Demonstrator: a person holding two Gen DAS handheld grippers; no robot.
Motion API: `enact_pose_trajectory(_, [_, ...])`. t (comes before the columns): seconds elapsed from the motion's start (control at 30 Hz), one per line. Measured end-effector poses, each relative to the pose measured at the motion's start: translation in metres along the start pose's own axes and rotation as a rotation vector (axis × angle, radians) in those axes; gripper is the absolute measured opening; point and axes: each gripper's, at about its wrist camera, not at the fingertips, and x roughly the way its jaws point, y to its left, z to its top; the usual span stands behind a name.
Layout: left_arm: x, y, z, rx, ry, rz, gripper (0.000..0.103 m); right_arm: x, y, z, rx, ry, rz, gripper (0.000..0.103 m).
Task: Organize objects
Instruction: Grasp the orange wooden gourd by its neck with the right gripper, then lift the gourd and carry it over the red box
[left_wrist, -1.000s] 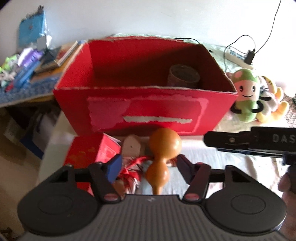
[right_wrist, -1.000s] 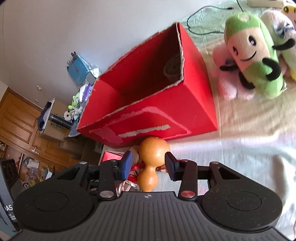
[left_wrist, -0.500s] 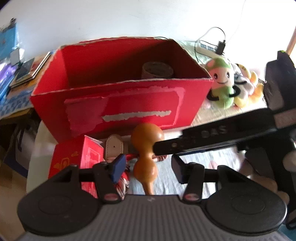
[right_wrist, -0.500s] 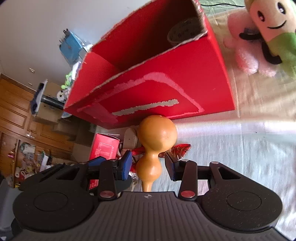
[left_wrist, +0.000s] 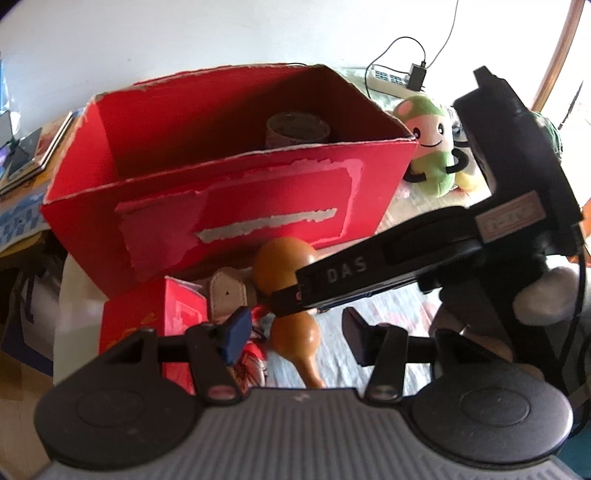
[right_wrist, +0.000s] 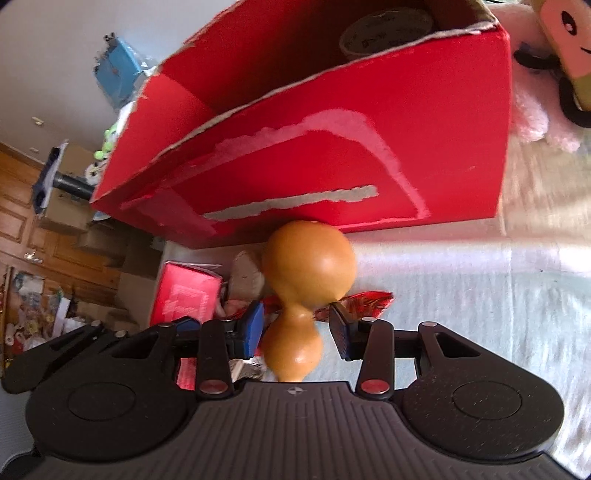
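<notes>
Pale bedsheet (right_wrist: 461, 295) covers the surface I'm working over, with a white wall behind and wooden cabinets off to one side. One orange gourd (right_wrist: 306, 280) lies on the sheet just in front of the single red box (right_wrist: 332, 155). Its long axis runs toward the box: the big bulb is nearest the box wall, the small bulb and stem point back at my cameras. My right gripper (right_wrist: 297, 332) straddles the gourd's small bulb, its fingers spread with a visible gap on each side, so nothing is clamped. My left gripper (left_wrist: 295, 334) is spread wide too, empty, with the gourd's stem end between its fingers; in its view the right tool crosses the gourd's waist. Inside the box I count one round tin (left_wrist: 297, 129), standing at the far right corner. Left of the gourd lie one small red carton (left_wrist: 147, 314), a beige piece (left_wrist: 227, 295) and some red foil wrapping (right_wrist: 365, 301). One green plush toy (left_wrist: 432, 147) sits right of the box.
</notes>
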Motion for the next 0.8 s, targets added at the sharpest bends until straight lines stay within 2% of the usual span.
enact_pose_trajectory(0.07, [0.002, 0.0, 0.002, 0.007, 0.003, -0.016, 0.051, 0.0, -0.007, 0.001, 0.021, 0.002, -0.021, 0.041])
enact_pose_trajectory(0.27, [0.024, -0.01, 0.007, 0.063, 0.046, -0.048, 0.051, -0.008, -0.031, 0.0, 0.108, 0.017, 0.044, 0.031])
enact_pose_trajectory(0.4, [0.047, -0.016, 0.006, 0.097, 0.1, -0.039, 0.051, -0.014, -0.04, -0.004, 0.137, 0.012, 0.055, 0.031])
enact_pose_trajectory(0.57, [0.057, -0.011, 0.009, 0.081, 0.103, -0.055, 0.049, -0.016, -0.049, -0.007, 0.164, 0.011, 0.076, 0.032])
enact_pose_trajectory(0.7, [0.07, -0.009, 0.01, 0.055, 0.121, -0.075, 0.049, -0.014, -0.049, -0.009, 0.156, 0.009, 0.061, 0.042])
enact_pose_trajectory(0.77, [0.075, -0.011, 0.007, 0.061, 0.134, -0.066, 0.046, -0.011, -0.05, -0.008, 0.167, 0.01, 0.072, 0.04])
enact_pose_trajectory(0.8, [0.076, -0.011, 0.005, 0.062, 0.141, -0.068, 0.043, -0.011, -0.052, -0.009, 0.18, 0.015, 0.087, 0.036])
